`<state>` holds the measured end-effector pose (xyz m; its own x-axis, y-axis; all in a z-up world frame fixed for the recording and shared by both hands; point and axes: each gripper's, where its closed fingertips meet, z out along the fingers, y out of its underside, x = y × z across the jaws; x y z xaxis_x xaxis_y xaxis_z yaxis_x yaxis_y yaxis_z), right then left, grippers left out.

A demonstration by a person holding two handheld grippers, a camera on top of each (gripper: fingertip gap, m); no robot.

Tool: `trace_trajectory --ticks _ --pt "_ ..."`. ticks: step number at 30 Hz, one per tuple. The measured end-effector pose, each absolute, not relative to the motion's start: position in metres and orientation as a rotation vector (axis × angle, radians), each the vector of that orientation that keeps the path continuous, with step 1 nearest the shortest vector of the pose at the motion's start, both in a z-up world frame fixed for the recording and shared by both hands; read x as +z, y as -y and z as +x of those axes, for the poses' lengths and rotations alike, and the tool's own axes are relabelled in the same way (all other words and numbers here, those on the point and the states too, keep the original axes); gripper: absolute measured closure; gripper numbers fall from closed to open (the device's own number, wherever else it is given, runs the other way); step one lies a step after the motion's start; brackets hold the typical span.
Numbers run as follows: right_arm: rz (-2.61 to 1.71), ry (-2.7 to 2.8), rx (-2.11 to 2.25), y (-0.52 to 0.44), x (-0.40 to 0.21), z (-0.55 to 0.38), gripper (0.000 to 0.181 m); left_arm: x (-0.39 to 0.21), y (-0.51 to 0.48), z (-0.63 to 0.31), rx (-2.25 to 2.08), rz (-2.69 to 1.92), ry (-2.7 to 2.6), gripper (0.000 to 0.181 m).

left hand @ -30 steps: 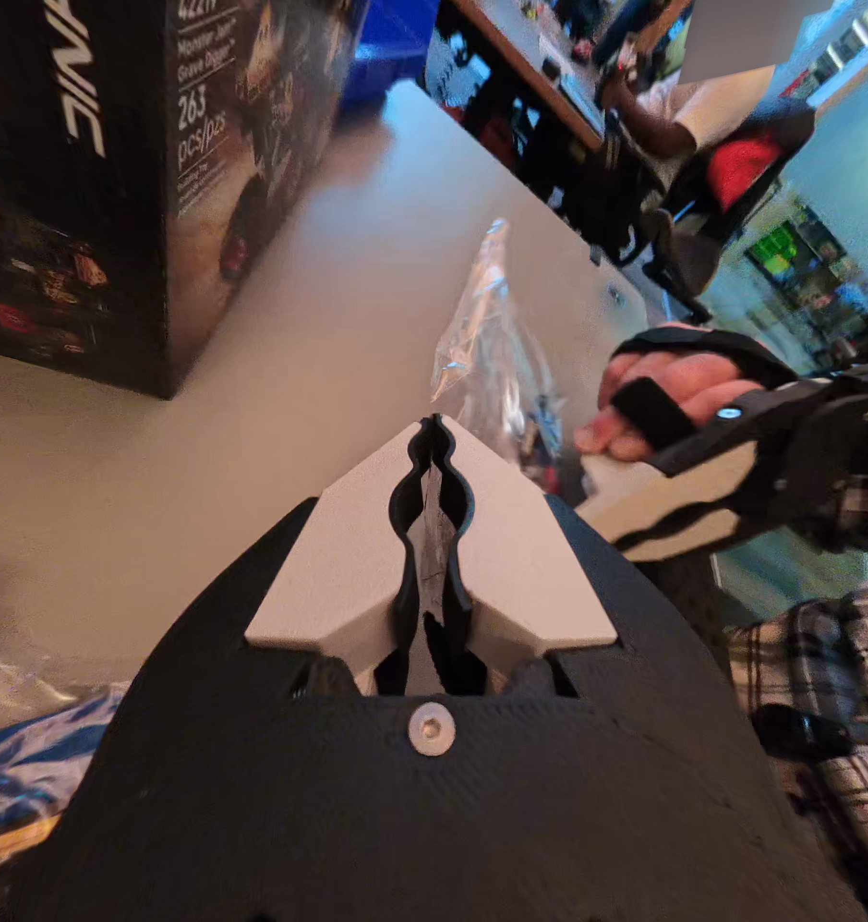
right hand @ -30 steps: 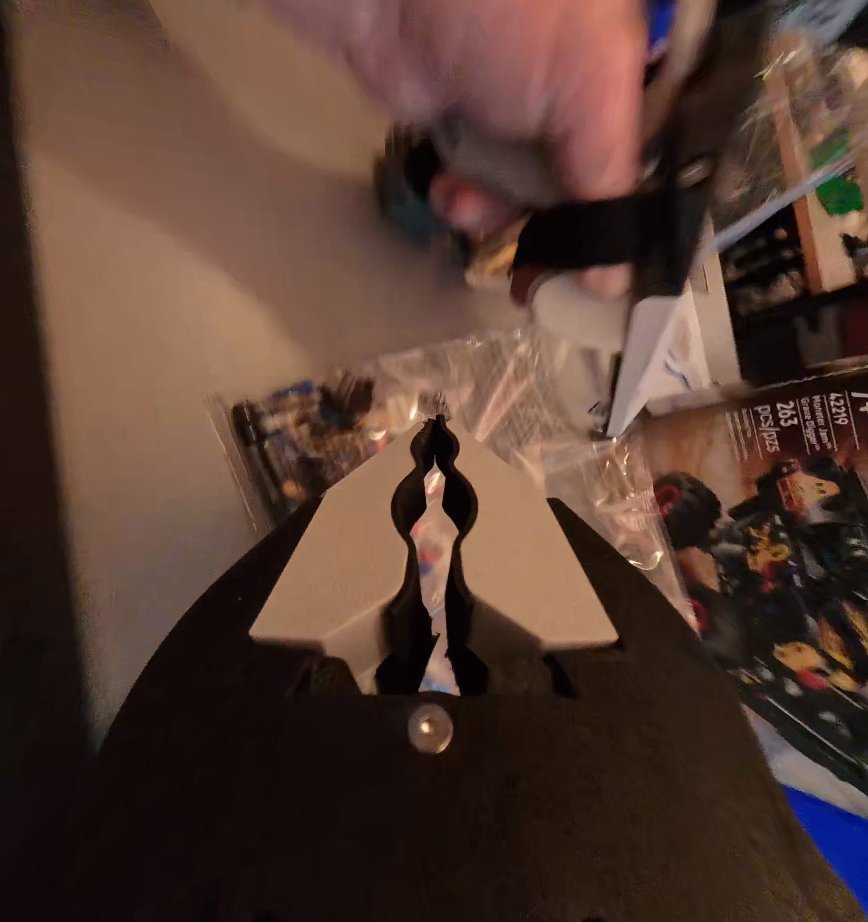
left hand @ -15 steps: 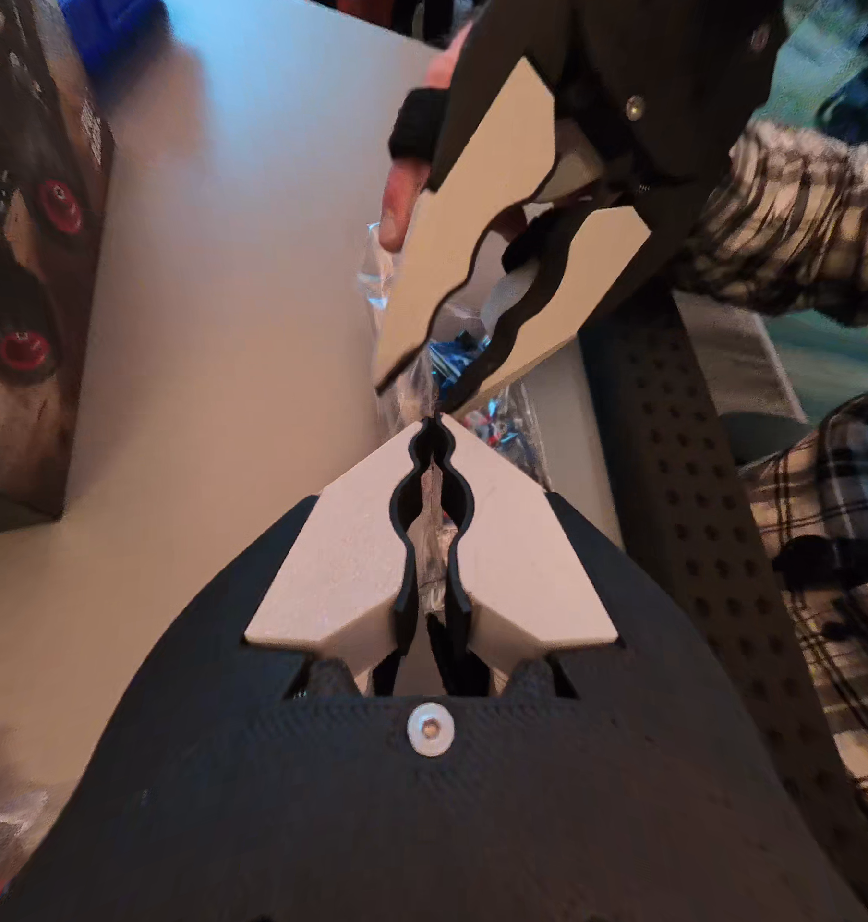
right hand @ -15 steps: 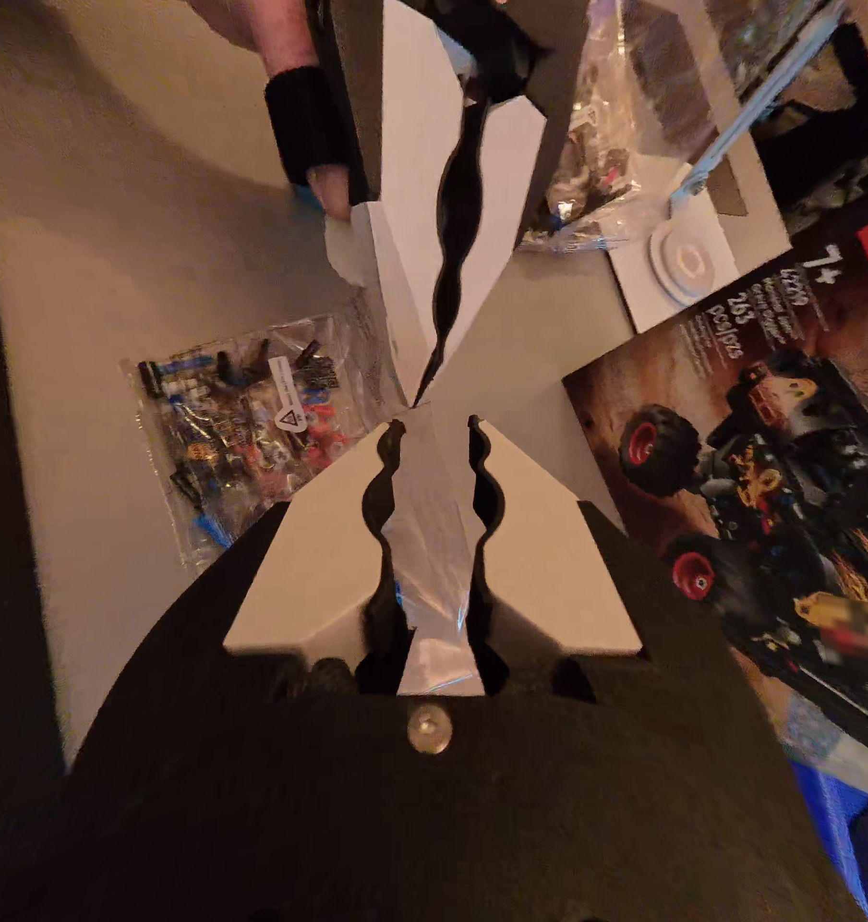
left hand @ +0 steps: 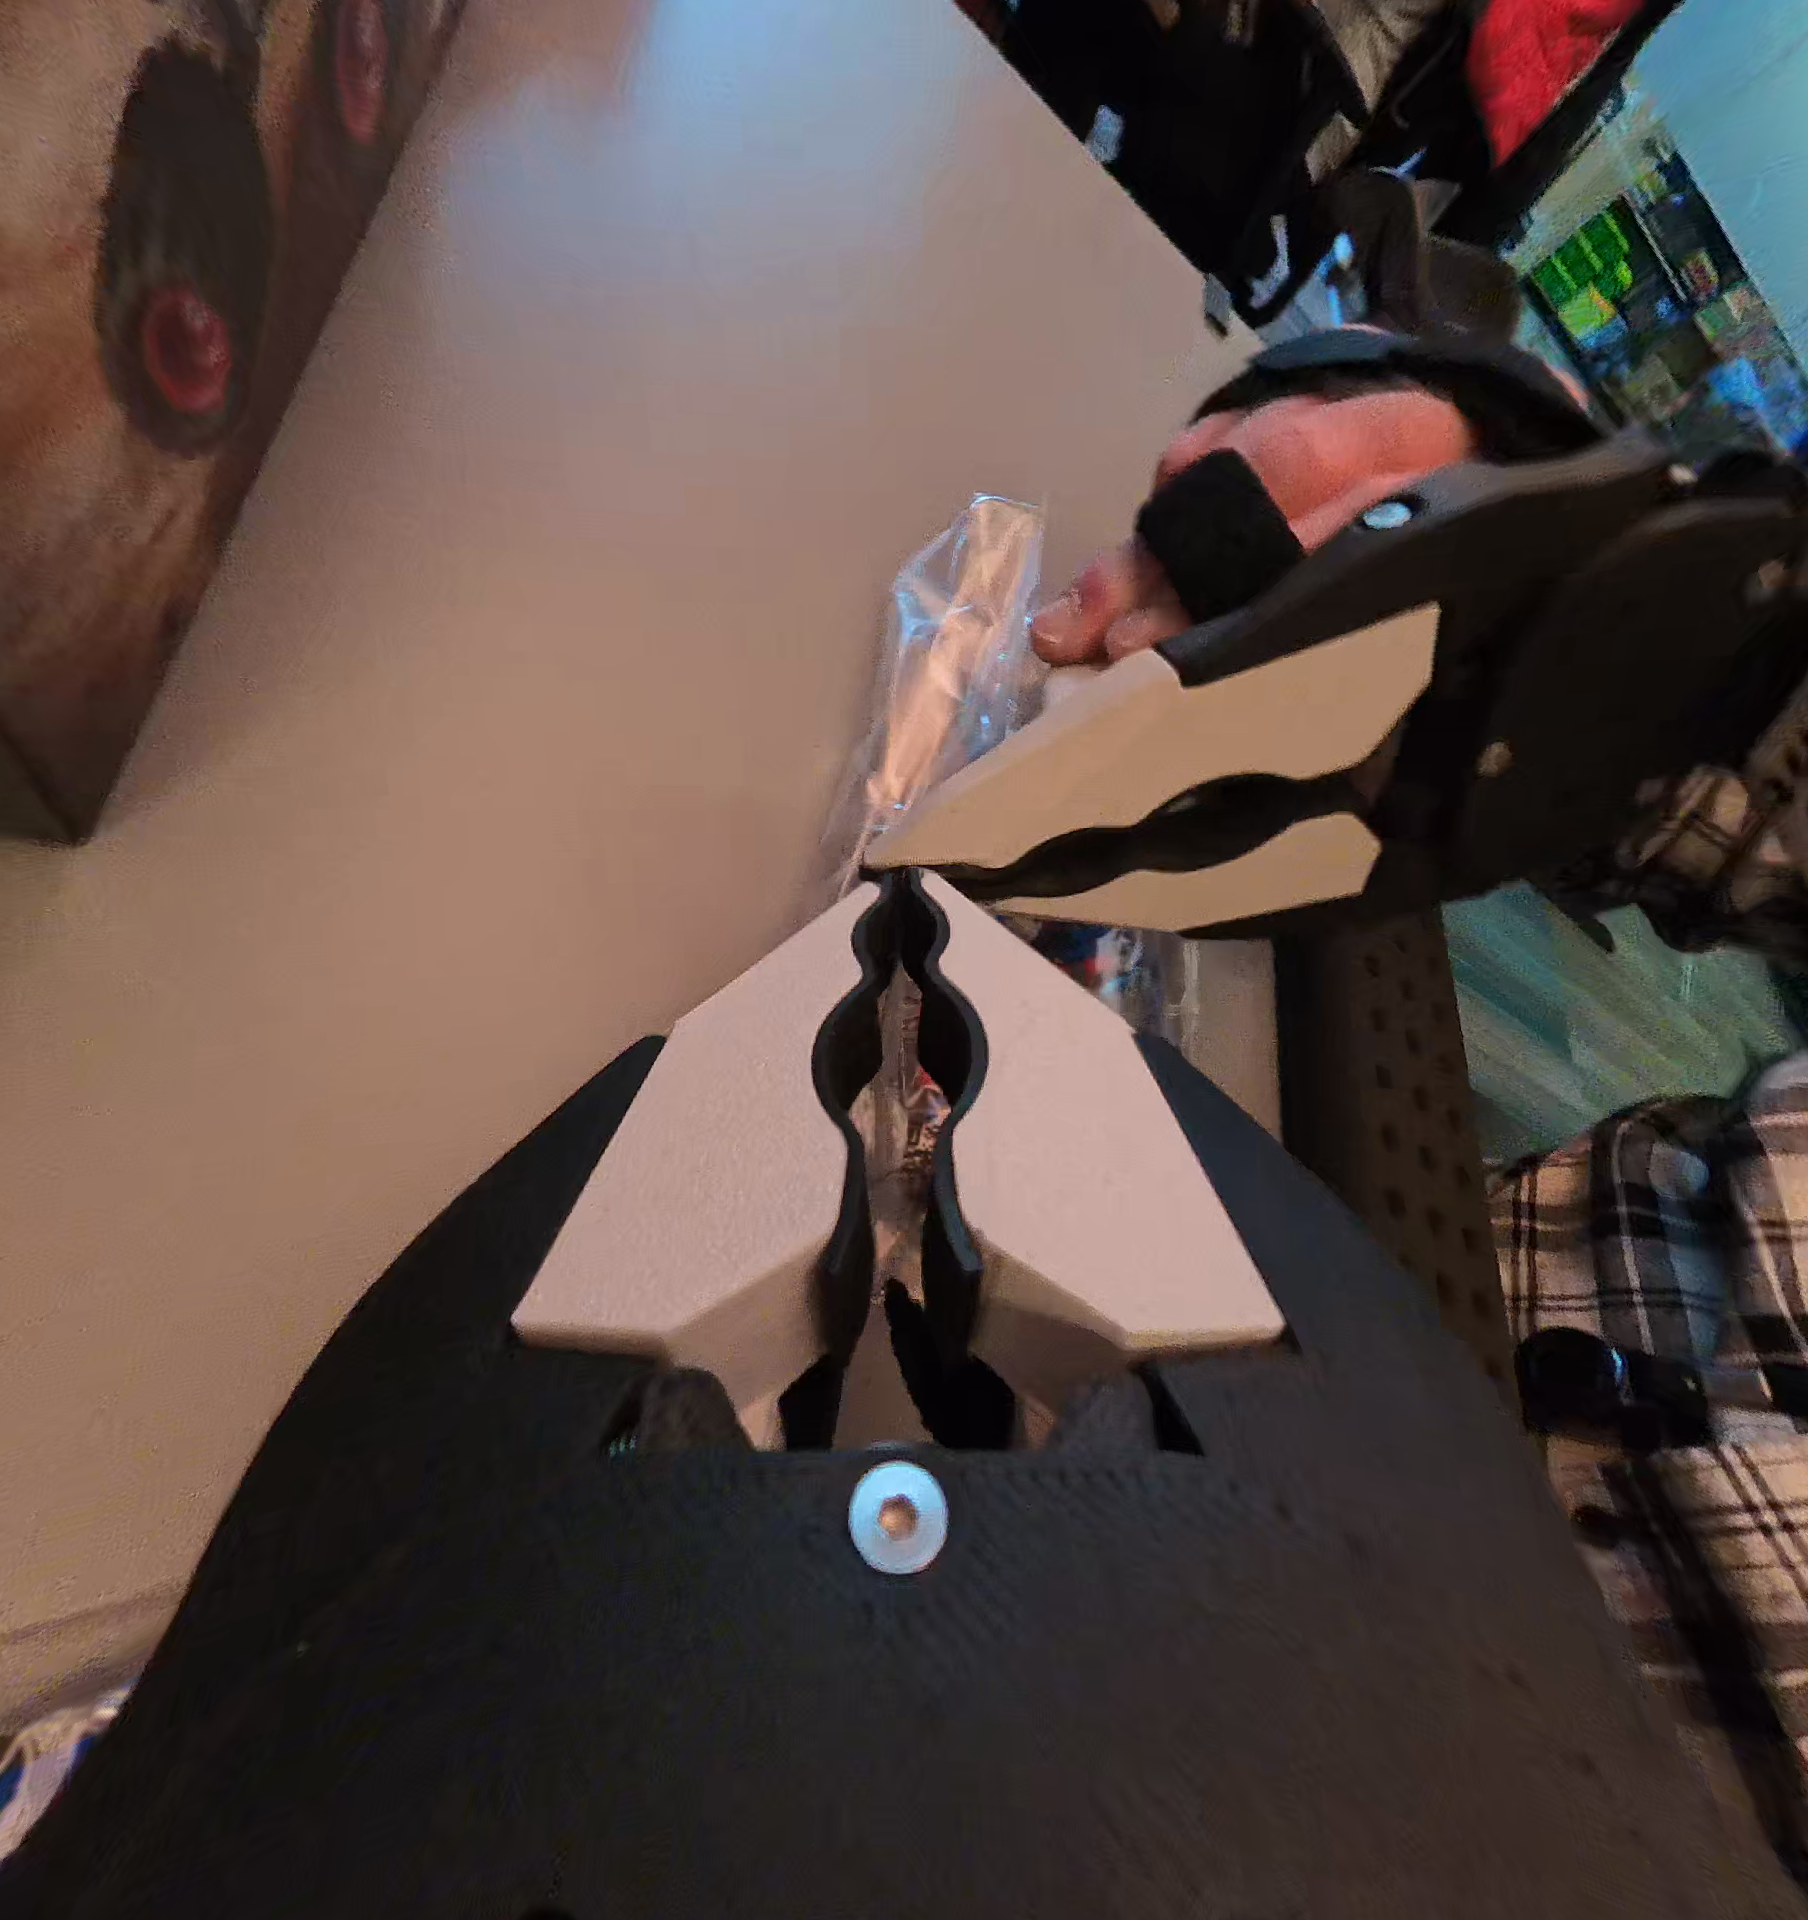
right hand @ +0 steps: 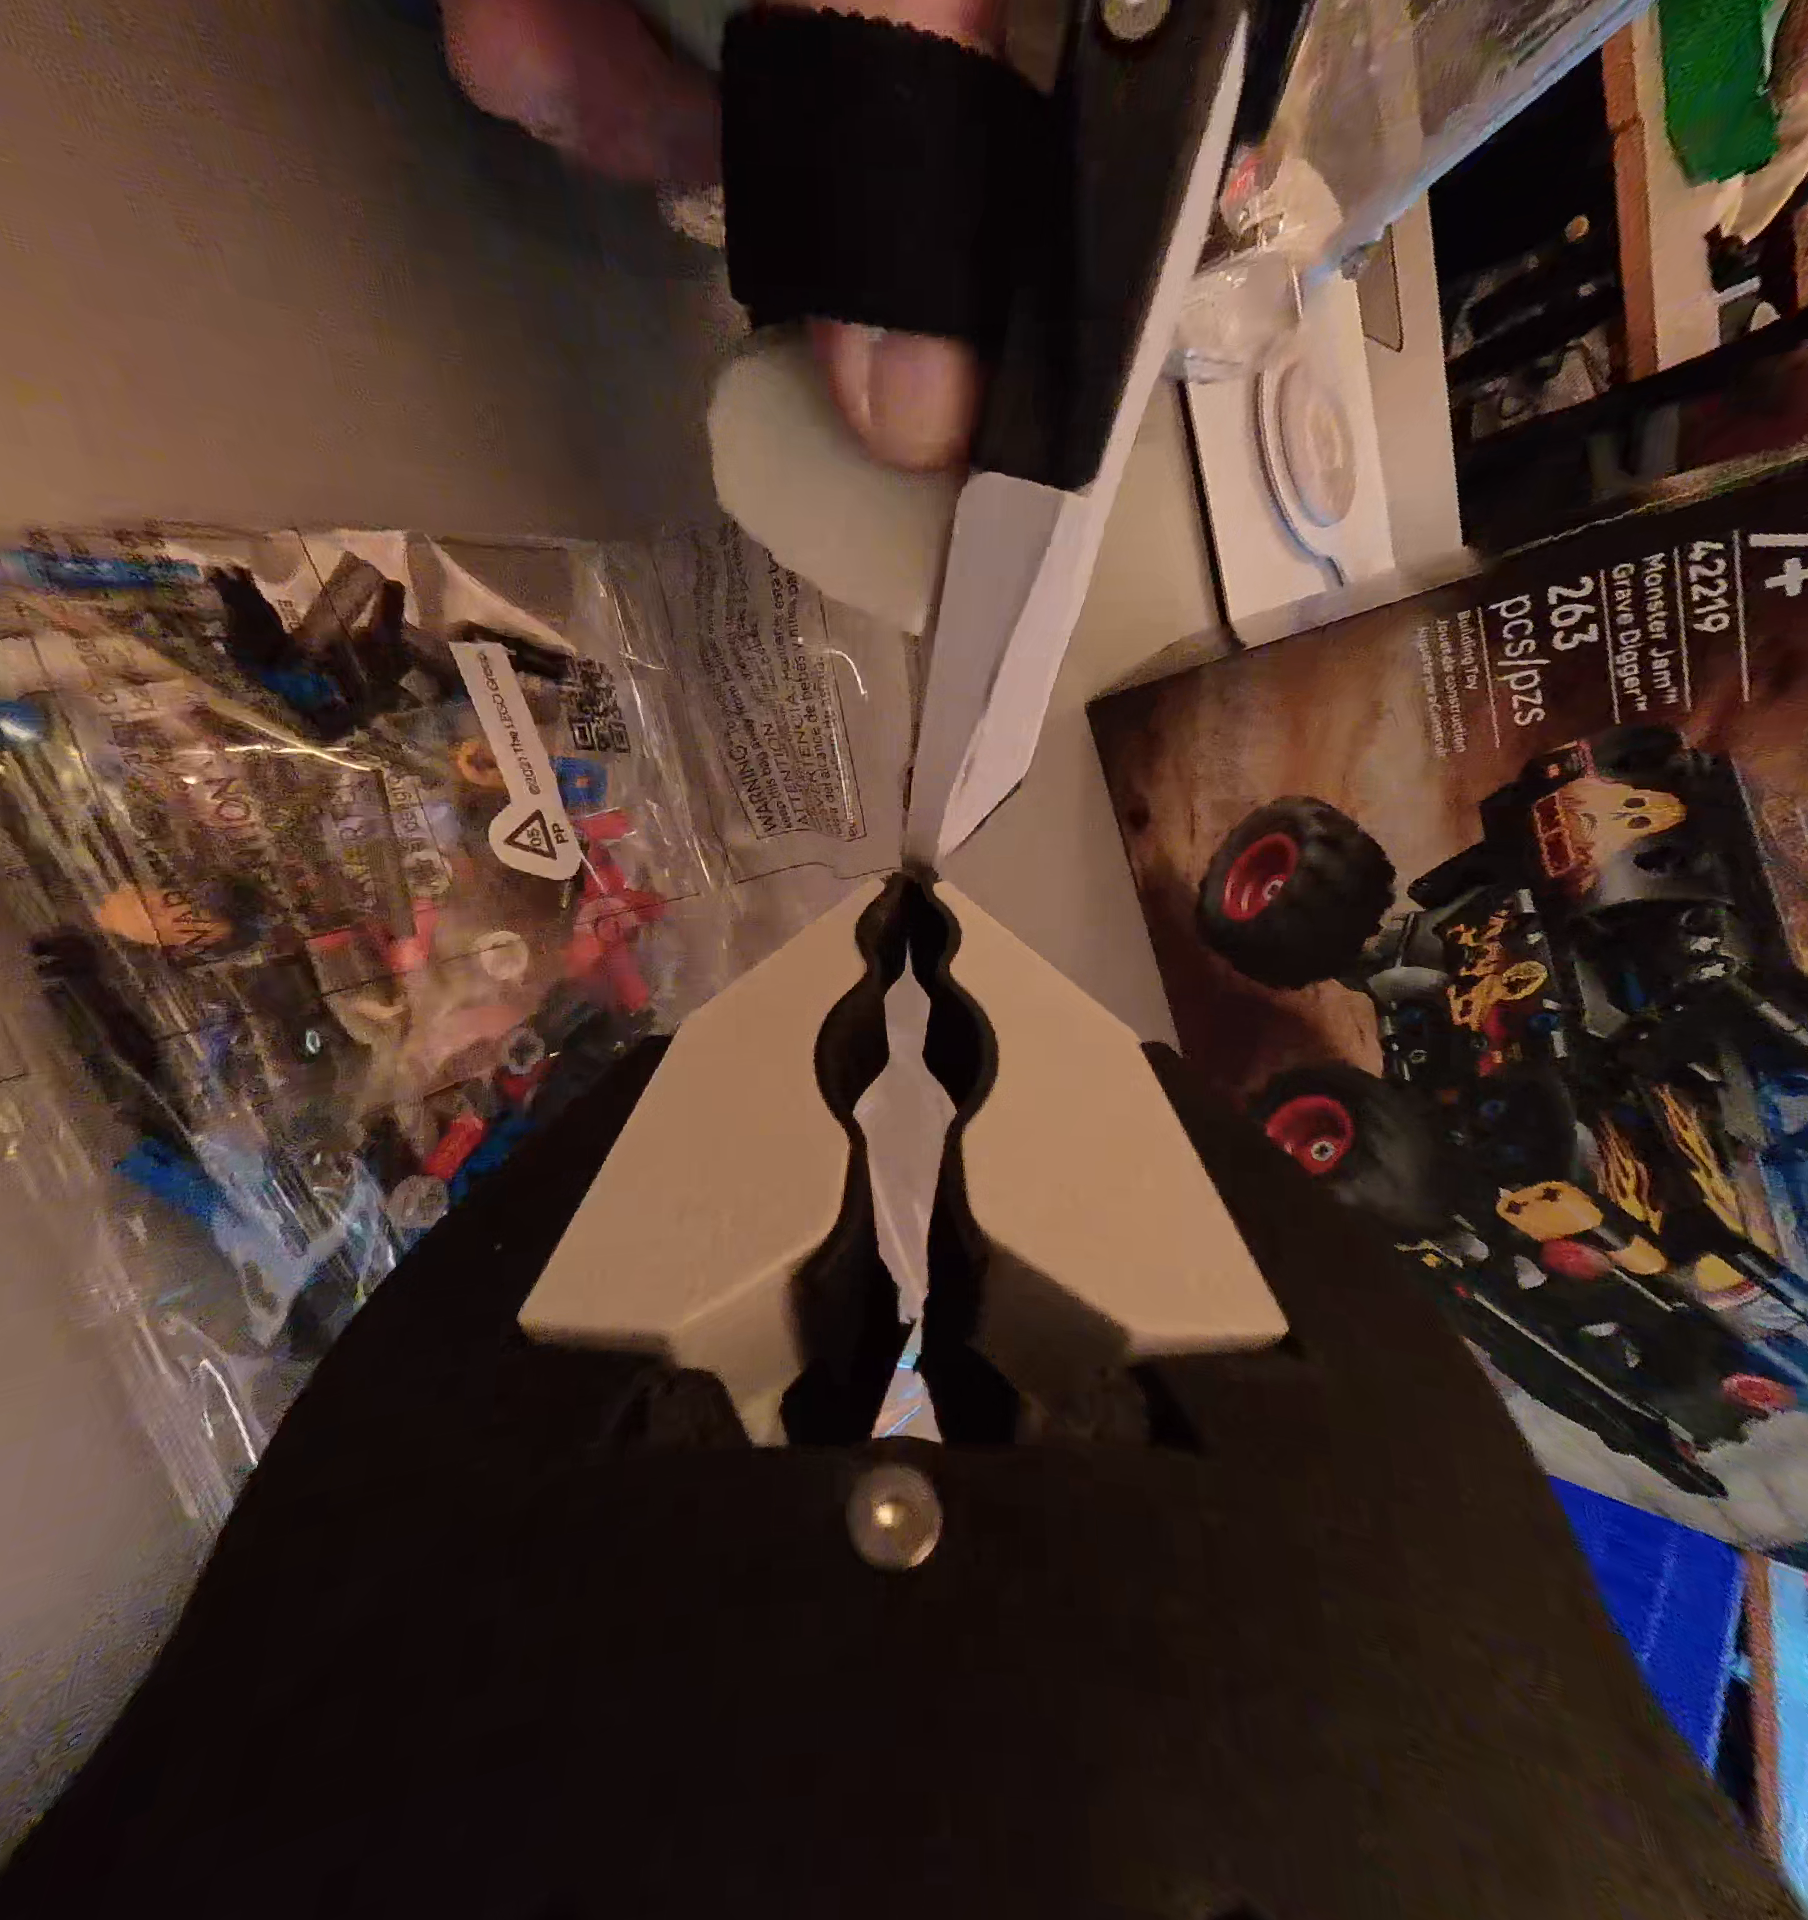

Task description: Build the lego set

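Observation:
A clear plastic bag of small Lego pieces (right hand: pixel 308 831) lies on the beige table (left hand: pixel 567 520). My left gripper (left hand: pixel 900 883) is shut on the bag's edge, and plastic shows between its jaws. My right gripper (right hand: pixel 905 894) is also shut on the bag's edge, tip to tip with the left one. In the left wrist view the right gripper (left hand: pixel 931 873) comes in from the right, with a strip of bag (left hand: pixel 957 644) standing up behind it. In the right wrist view the left gripper (right hand: pixel 931 831) comes down from above. The Lego set box (right hand: pixel 1502 987) lies to the right.
The box (left hand: pixel 100 364) also stands at the far left in the left wrist view. A small white box with a round part (right hand: pixel 1305 457) lies behind the set box. A dark perforated surface (left hand: pixel 1388 1091) and a plaid sleeve (left hand: pixel 1710 1247) are beyond the table's right edge. My two grippers' fingertips are within a few centimetres of each other.
Half a second ago my right gripper was open around the bag's edge; now it is shut on it, next to the left gripper's tip. The left gripper stayed shut on the bag.

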<state>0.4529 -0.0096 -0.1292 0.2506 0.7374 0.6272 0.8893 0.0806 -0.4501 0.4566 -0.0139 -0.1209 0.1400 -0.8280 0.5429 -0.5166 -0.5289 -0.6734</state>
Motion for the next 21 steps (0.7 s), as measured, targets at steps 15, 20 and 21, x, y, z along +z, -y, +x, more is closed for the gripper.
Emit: trace_trajectory --ticks 15,20,21 --pt "-1.665 1.47 -0.36 0.008 -0.126 0.457 0.181 -0.119 0.007 0.461 -1.468 -2.127 -1.178 0.181" --pt "-1.721 1.355 -0.1 0.009 -0.114 0.46 0.181 -0.102 0.011 0.461 -1.514 -1.995 -1.228 0.181" --pt "-1.737 1.286 0.059 0.009 -0.105 0.461 0.181 -0.092 0.012 0.458 -1.548 -1.978 -1.227 0.181"
